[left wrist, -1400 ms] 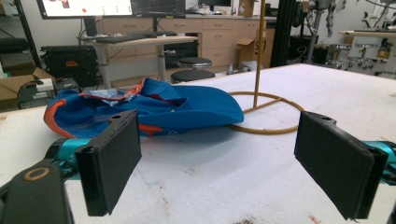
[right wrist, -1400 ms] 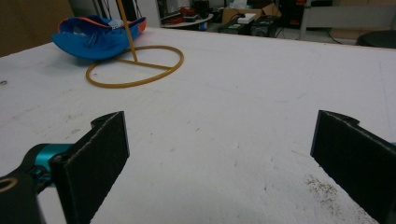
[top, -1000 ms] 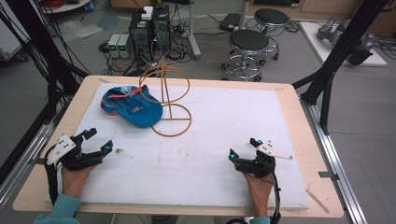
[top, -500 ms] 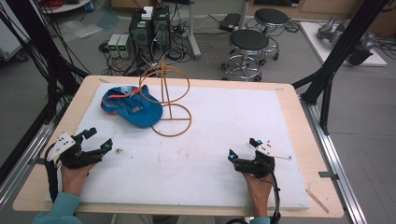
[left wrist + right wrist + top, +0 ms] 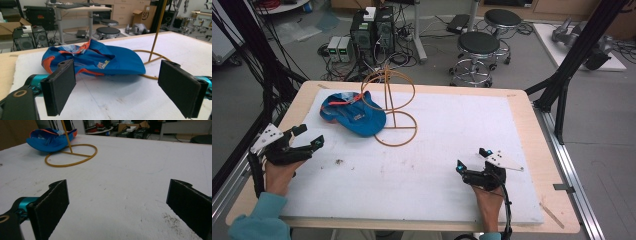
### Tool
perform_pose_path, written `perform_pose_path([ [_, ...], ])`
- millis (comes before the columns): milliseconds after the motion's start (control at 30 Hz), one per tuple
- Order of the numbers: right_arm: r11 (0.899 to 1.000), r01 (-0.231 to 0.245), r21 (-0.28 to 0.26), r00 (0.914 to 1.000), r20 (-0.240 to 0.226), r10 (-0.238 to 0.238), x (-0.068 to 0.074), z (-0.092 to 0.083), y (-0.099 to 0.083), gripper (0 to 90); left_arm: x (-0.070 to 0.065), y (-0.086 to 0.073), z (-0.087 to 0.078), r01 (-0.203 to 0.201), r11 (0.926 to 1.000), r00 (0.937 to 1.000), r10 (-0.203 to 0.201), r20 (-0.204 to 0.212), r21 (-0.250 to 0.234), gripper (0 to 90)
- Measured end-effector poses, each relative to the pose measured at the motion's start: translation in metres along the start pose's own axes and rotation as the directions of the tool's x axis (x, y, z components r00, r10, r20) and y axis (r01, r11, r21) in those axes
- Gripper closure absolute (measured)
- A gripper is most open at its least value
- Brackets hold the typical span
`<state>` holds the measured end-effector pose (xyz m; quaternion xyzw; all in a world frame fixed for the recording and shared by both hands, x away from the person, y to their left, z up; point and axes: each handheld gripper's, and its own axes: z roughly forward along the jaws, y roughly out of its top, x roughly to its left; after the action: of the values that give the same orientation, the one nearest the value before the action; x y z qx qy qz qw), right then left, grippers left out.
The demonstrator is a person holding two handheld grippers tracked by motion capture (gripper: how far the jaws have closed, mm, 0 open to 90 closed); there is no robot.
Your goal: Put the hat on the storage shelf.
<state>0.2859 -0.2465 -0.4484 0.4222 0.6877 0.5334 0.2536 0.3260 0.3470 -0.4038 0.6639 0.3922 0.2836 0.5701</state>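
The blue cap [image 5: 354, 116] lies at the far left of the white mat [image 5: 437, 170], its long axis running left to right, brim touching the wire stand [image 5: 391, 107]. The left gripper [image 5: 307, 143] is near it with jaws wide. The right gripper [image 5: 472, 167] is well apart, also wide and empty.

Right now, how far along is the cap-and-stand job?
Nothing looks done: the blue cap lies on the white mat, its brim over the wire stand base ring. The left hand-held gripper is open, aimed at the cap; the right hand-held gripper is open, empty. Grasping and placing remain.
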Motion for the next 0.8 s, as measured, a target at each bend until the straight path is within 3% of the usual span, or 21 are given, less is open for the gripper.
perform_pose_path([
  [200,1.0,0.0,0.003,1.0,0.005,0.0,0.001,0.0,0.0,3.3,0.013,0.026,0.013,-0.03,0.9982,0.9995,0.031,-0.007,0.053,15.2],
  [533,1.0,0.005,0.002,1.0,0.005,-0.005,0.001,0.0,0.0,3.3,0.027,0.057,0.038,-0.073,0.9867,0.9973,0.074,-0.001,0.145,16.4],
  [800,1.0,0.006,0.0,1.0,0.007,-0.006,0.001,0.0,0.0,3.3,0.037,0.08,0.067,-0.064,0.9787,0.998,0.064,0.006,0.195,18.5],
])
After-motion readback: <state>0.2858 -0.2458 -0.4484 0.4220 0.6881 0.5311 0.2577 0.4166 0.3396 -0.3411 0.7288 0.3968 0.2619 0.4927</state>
